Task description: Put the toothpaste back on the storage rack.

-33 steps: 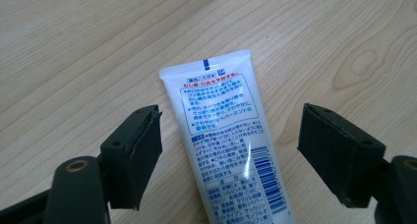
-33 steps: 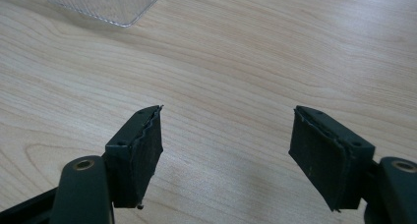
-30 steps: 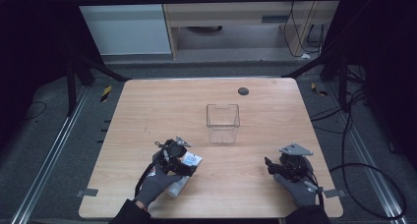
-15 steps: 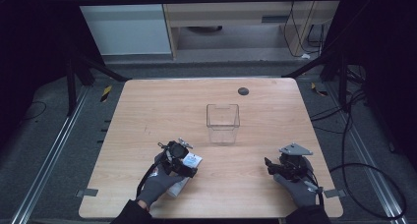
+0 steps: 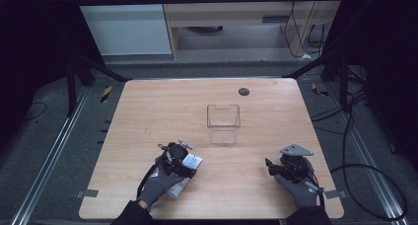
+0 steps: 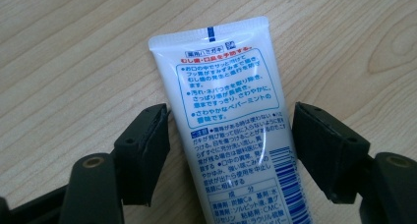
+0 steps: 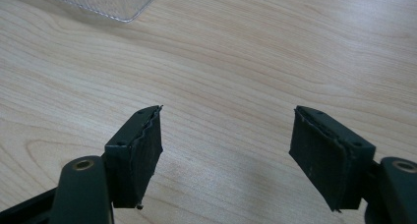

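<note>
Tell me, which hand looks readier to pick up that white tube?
The left. Its claw is open with a jaw on either side of the white tube, which lies flat on the table. The right claw, open too, has only bare wood between its jaws.

a clear plastic container [image 5: 223,123] stands upright near the middle of the wooden table [image 5: 148,111]. a small dark round disc [image 5: 243,91] lies at one o'clock from it, near the far edge.

clear plastic container [image 5: 223,123] stands mid tabletop [image 5: 148,111], the one upright obstacle; small dark disc [image 5: 243,91] near far edge; bare wood between right gripper [image 7: 226,150] and container, open passage
</note>
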### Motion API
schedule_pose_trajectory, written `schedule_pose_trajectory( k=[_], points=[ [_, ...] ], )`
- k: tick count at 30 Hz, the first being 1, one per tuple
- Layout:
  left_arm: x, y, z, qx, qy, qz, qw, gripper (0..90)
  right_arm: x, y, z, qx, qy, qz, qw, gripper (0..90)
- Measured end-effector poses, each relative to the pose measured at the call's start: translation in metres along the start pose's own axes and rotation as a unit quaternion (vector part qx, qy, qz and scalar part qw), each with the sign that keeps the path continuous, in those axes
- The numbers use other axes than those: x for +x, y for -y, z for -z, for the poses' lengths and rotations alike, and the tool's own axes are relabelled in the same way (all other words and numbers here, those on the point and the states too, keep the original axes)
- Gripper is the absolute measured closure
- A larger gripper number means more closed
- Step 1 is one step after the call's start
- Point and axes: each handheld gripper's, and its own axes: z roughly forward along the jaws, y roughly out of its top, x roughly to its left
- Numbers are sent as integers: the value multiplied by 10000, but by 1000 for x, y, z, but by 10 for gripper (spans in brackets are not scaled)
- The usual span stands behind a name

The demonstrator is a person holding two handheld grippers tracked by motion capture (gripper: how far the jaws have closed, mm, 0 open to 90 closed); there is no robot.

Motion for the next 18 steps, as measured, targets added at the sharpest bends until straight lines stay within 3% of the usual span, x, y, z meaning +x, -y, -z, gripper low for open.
schedule_pose_trajectory(
  k=[5,18],
  points=[
    [-2,0,0,15,-42,17,10000,326,0,0,0,5,2,12,10000,276],
    [-5,1,10,-74,106,-136,9998,548,-1,1,0,19,31,30,10000,277]
  ],
)
